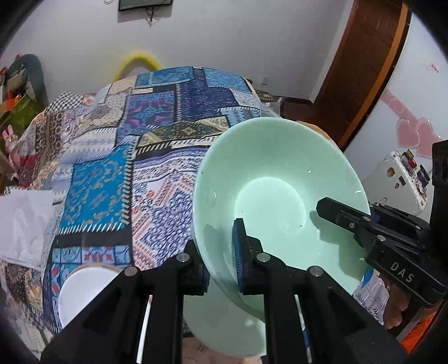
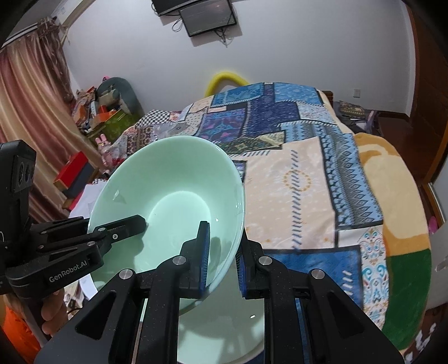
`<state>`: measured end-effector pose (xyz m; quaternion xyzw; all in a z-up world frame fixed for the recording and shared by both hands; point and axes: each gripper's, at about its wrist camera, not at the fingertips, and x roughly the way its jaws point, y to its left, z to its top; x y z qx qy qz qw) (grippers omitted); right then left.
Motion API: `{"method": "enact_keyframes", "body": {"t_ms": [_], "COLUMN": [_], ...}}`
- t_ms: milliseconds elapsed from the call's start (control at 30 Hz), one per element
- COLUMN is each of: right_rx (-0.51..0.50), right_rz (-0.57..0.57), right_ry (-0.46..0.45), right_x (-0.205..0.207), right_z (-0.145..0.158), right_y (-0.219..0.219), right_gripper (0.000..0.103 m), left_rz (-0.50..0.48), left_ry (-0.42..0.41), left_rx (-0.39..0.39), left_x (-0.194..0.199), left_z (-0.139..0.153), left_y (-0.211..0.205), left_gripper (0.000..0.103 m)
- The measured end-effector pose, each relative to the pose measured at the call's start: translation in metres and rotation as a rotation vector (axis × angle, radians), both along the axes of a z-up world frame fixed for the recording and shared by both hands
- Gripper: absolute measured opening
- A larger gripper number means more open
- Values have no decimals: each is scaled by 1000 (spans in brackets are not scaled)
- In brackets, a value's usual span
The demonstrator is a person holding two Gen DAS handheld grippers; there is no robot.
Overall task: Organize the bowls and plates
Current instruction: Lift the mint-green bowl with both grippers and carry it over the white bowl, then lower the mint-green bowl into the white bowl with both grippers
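Both tongs pinch the green bowl (image 1: 280, 182) by opposite rims, the left tongs (image 1: 221, 260) and right tongs (image 2: 222, 260), holding it tilted above another green dish (image 2: 224, 330). Glazed, stiff, probably slippery and breakable; rim grips suit it.

Left wrist view: sits behind the left gripper (image 1: 221, 252), looks forward and slightly down along its fingers; mint-green bowl (image 1: 280, 179) fills the near right half, very close.
Left view background: patchwork bedspread (image 1: 156, 117) beyond the bowl, white wall behind, wooden door (image 1: 361, 70) at right.
Right wrist view: sits behind the right gripper (image 2: 222, 257), same forward, downward tilt; bowl (image 2: 173, 179) close at lower left.
Right view background: bedspread (image 2: 302, 156) across centre and right, curtain (image 2: 25, 106) at left, wall screen (image 2: 207, 16) at top.
Shared: the bowl, the bedspread, the far wall.
Cross-sighting: right gripper (image 1: 330, 208) enters the left view from the right; left gripper (image 2: 134, 222) enters the right view from the left.
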<state>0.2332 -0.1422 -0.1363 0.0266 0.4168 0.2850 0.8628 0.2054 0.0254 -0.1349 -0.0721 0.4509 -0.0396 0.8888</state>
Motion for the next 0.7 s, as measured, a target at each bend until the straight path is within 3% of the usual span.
{"method": "enact_keyframes", "body": {"t_ms": [700], "right_rx": [-2], "right_rz": [137], "right_ry": [61], "right_x": [-40], "right_z": [-24], "right_y": [88], "right_gripper": [16], "left_rz": [156], "left_ry": [43], "left_rx": [-47], "left_x": [-66], "left_z": [-24], "left_y": [94], "left_gripper": [14]}}
